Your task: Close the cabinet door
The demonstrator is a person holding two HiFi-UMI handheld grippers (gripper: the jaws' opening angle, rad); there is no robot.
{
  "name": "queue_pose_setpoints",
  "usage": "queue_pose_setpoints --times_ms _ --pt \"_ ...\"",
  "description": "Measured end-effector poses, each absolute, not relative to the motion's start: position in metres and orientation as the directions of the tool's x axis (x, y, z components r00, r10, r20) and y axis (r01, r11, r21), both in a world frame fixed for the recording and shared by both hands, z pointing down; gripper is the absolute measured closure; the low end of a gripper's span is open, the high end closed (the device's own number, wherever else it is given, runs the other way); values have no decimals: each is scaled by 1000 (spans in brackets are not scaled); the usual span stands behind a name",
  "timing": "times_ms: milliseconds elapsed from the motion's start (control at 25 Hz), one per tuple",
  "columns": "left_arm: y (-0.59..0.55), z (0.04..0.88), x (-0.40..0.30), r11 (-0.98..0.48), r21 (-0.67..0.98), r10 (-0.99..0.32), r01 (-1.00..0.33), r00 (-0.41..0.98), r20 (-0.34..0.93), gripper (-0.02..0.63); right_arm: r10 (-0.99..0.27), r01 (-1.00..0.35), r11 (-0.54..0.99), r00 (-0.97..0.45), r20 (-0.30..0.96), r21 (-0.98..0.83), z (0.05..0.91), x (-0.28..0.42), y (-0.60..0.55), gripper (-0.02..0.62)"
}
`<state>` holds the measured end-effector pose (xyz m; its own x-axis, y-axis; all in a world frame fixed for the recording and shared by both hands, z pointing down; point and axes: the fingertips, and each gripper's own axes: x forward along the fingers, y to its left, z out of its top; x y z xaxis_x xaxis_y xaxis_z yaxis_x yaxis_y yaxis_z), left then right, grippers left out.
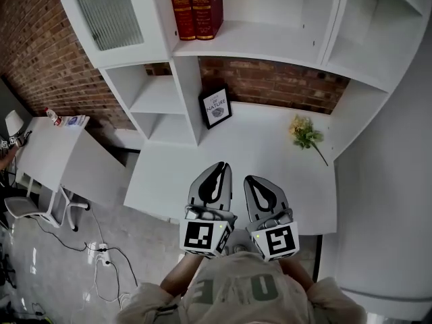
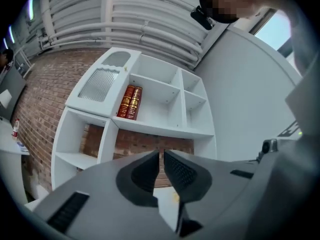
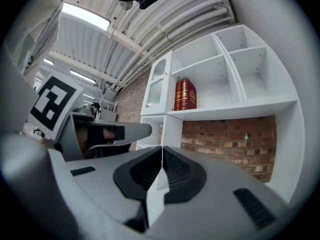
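**A:** Where's the cabinet door [image 1: 108, 11]?

**B:** Top left of the white shelf unit [image 1: 270, 42]. It's the panel with ribbed glass, just left of the 2 red books [image 1: 196, 5]. It looks flush with its frame, so I judge it shut or very nearly, though I can't rule out a small gap.

**A:** And the grippers?

**B:** Both are held low and close to the person's body, over the near edge of the worktop [image 1: 270, 174], well apart from the door. The left gripper [image 1: 219, 167] and right gripper [image 1: 252, 181] lie side by side, pointing roughly level toward the shelves.

**A:** Fingers?

**B:** Clenched on both. The left fingers [image 2: 185, 171] show only a hairline slit with nothing in it. The right fingers [image 3: 177, 171] meet at the tips, also empty.

**A:** Why held like that?

**B:** My guess is a resting pose, tucked in and clear of the framed picture [image 1: 217, 106] and the flowers [image 1: 305, 133] on the worktop. Clenched fingers would also suit a push, if the door needs a last nudge.
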<state>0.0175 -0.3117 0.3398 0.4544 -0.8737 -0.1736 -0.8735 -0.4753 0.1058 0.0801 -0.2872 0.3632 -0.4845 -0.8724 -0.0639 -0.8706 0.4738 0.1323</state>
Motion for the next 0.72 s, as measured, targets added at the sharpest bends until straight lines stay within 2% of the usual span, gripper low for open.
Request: queue_pose_setpoints --times_ms 240,720 --pt "-298 361 6 -431 98 -897 -897 415 -153 568 -894 -891 445 -448 -13 92 387 87 -281 578" --pt "-300 364 -1 -431 71 -896 -900 417 -151 569 -908 -904 412 -418 -36 113 377 92 -287 578"
